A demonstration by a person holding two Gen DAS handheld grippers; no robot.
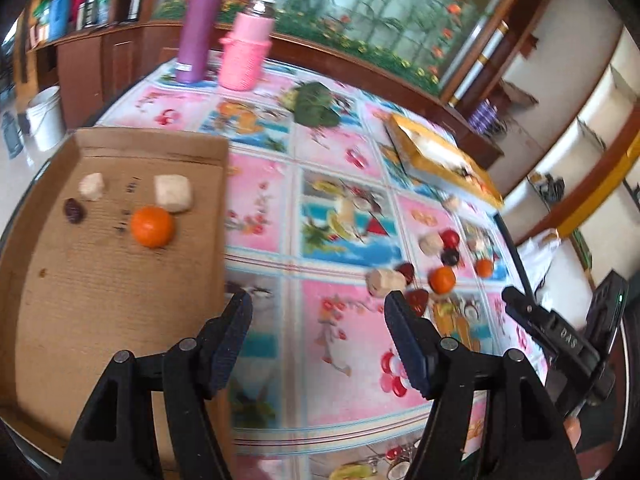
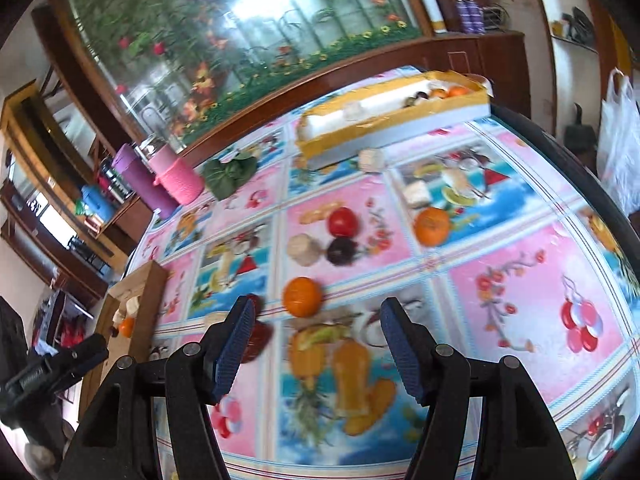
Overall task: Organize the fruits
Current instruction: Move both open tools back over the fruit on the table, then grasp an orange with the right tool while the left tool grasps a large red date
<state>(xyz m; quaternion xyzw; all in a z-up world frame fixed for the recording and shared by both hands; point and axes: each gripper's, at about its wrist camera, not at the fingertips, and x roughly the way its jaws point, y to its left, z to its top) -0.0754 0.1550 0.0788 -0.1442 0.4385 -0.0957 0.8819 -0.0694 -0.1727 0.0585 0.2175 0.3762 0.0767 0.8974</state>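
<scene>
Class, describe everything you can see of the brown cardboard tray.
The cardboard tray is a shallow, flat, brown corrugated box with low folded walls, lying open on the table's left edge. Inside lie an orange, two pale beige chunks, and a small dark red fruit, grouped toward its far end. The near half is bare. The open left gripper hovers beside its right wall, not touching.

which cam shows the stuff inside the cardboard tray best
The left wrist view: the cardboard tray lies open below it, showing an orange, two pale chunks and a dark fruit inside. The right wrist view catches only the tray's edge at far left, contents barely visible.
</scene>
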